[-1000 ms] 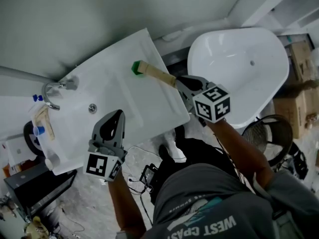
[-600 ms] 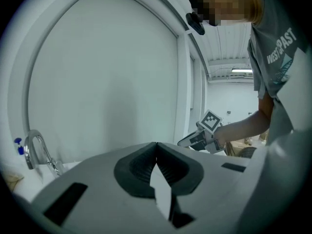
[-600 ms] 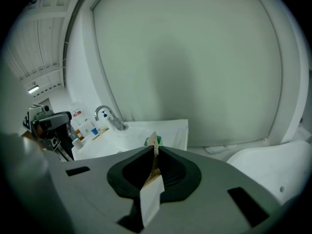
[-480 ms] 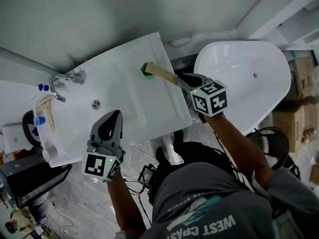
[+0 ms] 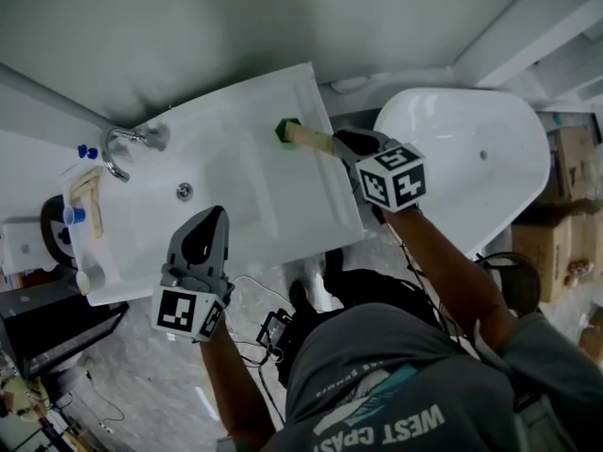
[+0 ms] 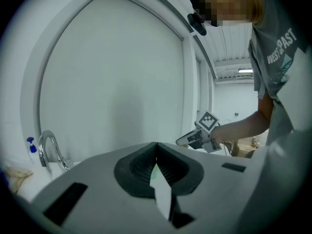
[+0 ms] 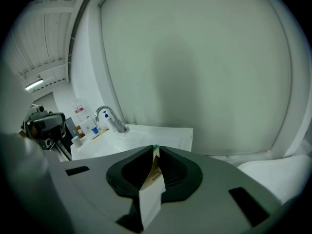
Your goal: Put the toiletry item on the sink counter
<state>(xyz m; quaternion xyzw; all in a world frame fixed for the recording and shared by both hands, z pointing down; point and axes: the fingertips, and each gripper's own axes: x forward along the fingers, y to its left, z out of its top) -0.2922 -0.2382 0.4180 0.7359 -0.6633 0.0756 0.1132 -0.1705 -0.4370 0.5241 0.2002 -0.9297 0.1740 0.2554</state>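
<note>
A chrome faucet (image 5: 122,149) and blue-capped bottles (image 5: 73,215) occupy the left end of the white sink counter (image 5: 254,111), and a bathtub (image 5: 471,149) sits beside its right end. The left gripper (image 5: 215,217), jaws together and empty, hovers at the front edge. The tan tube (image 5: 309,138) with 1 green cap (image 5: 285,130) juts over the counter's bare right end, clamped in the right gripper (image 5: 341,143), whose jaws have just eased slightly wider.

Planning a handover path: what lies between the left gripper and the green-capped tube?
Nothing: only bare white sink between the left gripper and the tube, seen in the head view.

White bathtub (image 5: 471,168) beside grey wall (image 5: 188,17)
</note>
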